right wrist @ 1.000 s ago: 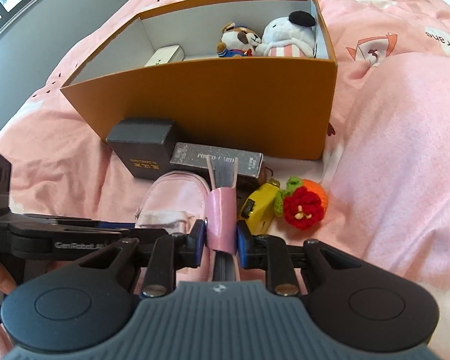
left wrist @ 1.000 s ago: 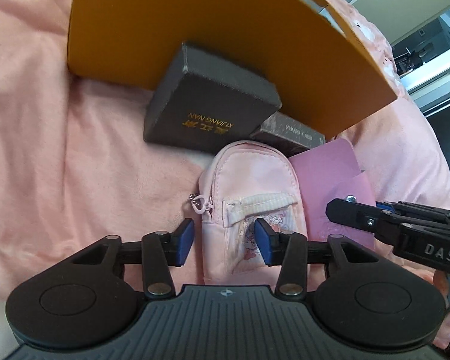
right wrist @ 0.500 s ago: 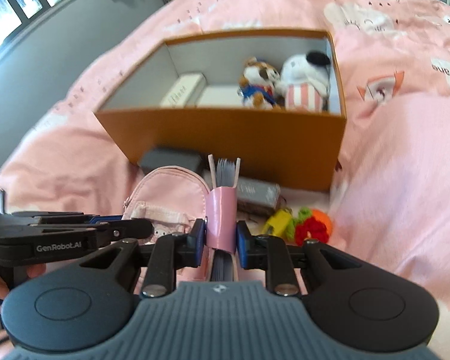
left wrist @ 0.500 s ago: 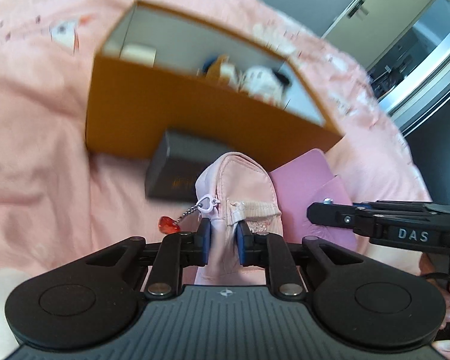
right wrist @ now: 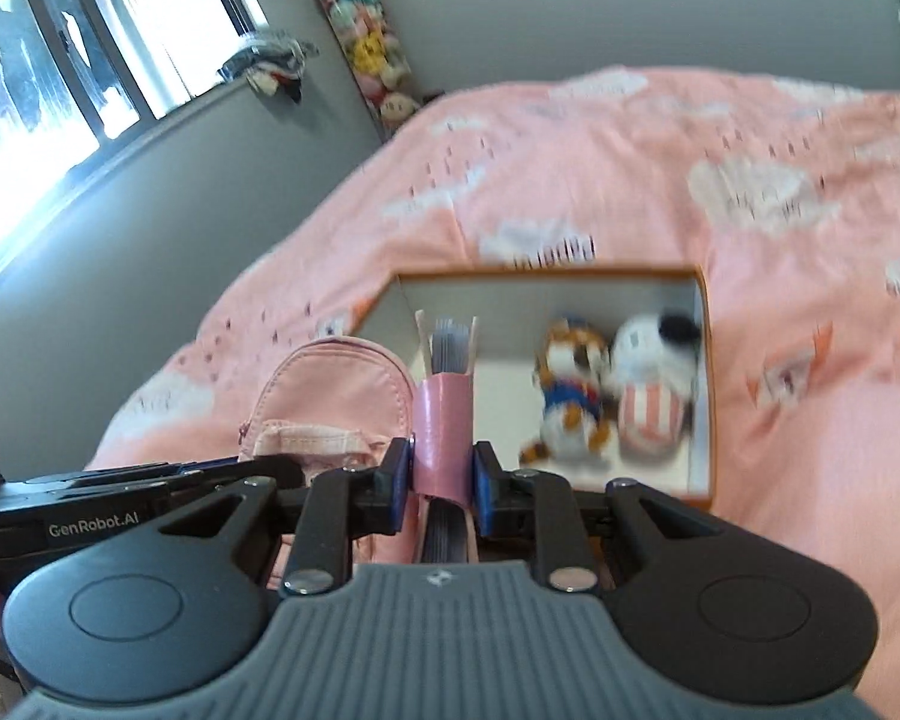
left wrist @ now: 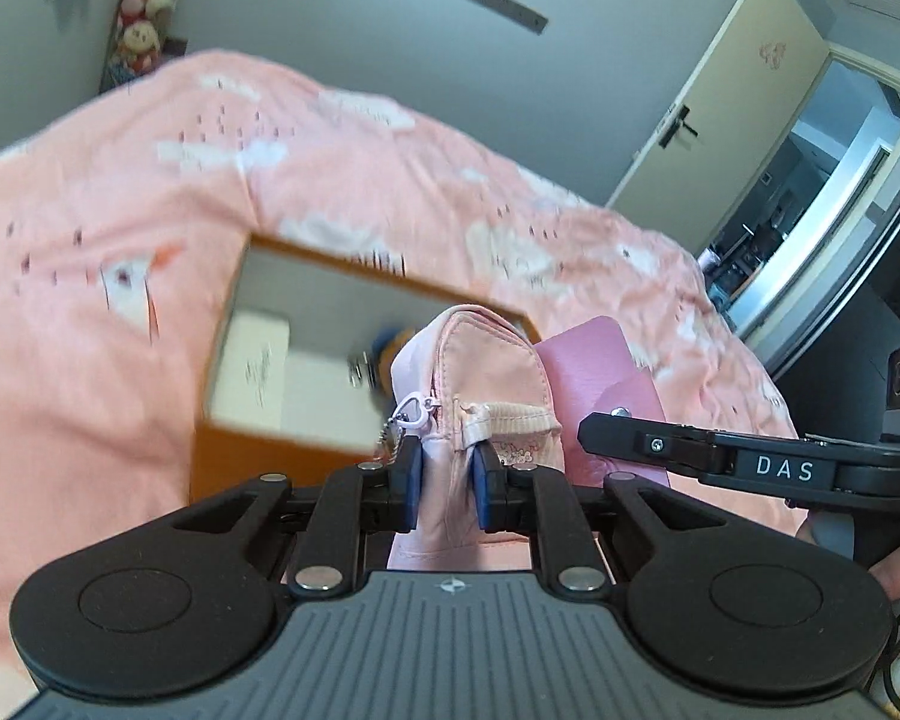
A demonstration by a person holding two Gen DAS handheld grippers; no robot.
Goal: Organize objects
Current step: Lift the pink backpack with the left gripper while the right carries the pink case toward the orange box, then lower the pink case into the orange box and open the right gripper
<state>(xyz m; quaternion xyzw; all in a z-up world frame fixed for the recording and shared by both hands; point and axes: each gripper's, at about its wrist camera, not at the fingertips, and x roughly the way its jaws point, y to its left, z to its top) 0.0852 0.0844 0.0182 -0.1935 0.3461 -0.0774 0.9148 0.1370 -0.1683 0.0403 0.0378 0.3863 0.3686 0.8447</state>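
My left gripper (left wrist: 445, 487) is shut on a small pink backpack (left wrist: 474, 372), held up in the air in front of the orange box (left wrist: 240, 462). A pink notebook (left wrist: 600, 360) hangs just to the backpack's right. In the right wrist view my right gripper (right wrist: 441, 479) is shut on that pink notebook (right wrist: 444, 420), its page edges pointing up. The backpack (right wrist: 336, 390) shows to its left. The open orange box (right wrist: 705, 324) lies below and beyond both, with two plush toys (right wrist: 612, 390) in its right end and a white box (left wrist: 252, 360) at its left end.
The box sits on a bed with a pink cloud-print cover (right wrist: 630, 168). Grey walls, a window (right wrist: 60, 60) at the left and a shelf of plush toys (right wrist: 366, 42) stand behind. A pale door (left wrist: 732, 108) is at the right in the left wrist view.
My left gripper closed on the backpack, and both grippers rose from the bed with backpack and notebook. The box's inside now shows from above; the dark boxes in front have dropped from view.
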